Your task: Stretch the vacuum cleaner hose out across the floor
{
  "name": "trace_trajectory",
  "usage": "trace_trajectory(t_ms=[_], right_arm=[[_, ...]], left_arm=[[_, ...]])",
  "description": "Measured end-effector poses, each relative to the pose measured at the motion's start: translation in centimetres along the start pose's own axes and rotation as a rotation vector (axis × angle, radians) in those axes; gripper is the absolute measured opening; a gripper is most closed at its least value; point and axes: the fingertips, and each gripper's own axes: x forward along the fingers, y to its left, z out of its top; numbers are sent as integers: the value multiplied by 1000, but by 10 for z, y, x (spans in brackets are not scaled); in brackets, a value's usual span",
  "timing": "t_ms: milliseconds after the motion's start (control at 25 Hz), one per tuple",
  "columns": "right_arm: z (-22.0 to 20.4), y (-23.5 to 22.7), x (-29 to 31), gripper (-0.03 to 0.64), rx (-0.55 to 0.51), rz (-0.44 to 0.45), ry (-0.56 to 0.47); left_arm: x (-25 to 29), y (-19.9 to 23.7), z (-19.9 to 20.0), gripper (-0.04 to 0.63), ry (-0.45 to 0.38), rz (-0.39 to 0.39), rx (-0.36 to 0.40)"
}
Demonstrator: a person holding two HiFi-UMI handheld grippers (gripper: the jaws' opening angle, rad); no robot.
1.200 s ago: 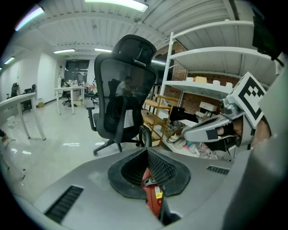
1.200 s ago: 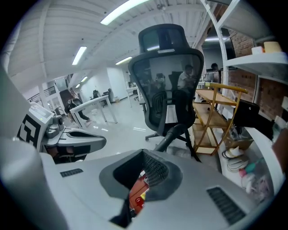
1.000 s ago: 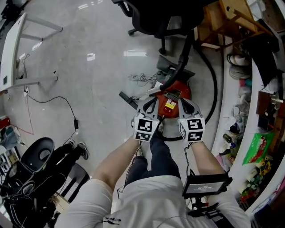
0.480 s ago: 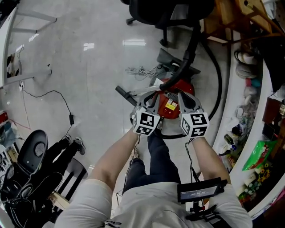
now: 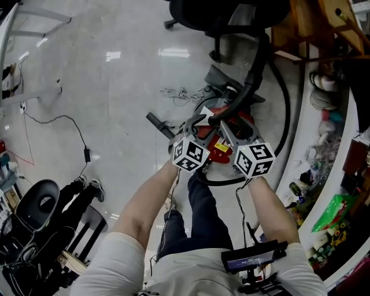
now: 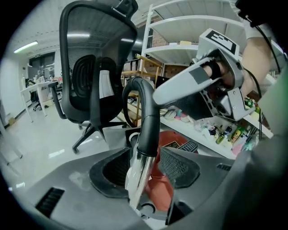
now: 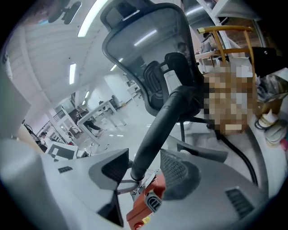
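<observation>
Jaws on left gripper point(image 6: 144, 167) and right gripper point(image 7: 143, 167) just sprung wide, both lowered mid-frame; vacuum hose handle point(image 6: 148, 121) between pads, unpinched. Stretching unstarted.

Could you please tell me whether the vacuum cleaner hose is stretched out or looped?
Looped: the hose curves round the red vacuum cleaner.

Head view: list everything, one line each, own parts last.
vacuum cleaner: one, red, floor centre
vacuum wand: one, black, above cleaner
vacuum hose: one, black, looping right of cleaner
office chair: one, black, top centre
power cord: one, pale, coiled left of cleaner
cable with adapter: one, black, floor left
wooden chair: one, brown, top right
shelf: one, white, right edge
left gripper: one, grey, jaws just opened, wand between them
right gripper: one, grey, jaws just opened, wand between them
arms: two, white sleeves, bottom
</observation>
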Motion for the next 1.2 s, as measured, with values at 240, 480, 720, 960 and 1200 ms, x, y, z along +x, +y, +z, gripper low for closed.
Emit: trace_trajectory(t_ms=[240, 480, 720, 960, 1200], right_arm=[[3, -7, 16, 206, 1, -8, 4], [7, -8, 25, 206, 32, -5, -3], [6, -3, 18, 204, 66, 15, 20], [6, 21, 4, 187, 67, 70, 18], [15, 53, -5, 184, 9, 123, 9]], left_arm=[[25, -3, -8, 186, 16, -33, 71], [35, 4, -5, 182, 8, -9, 75], [30, 0, -5, 172, 42, 0, 110], [8, -8, -6, 169, 49, 15, 130], [-20, -12, -2, 163, 45, 16, 109]])
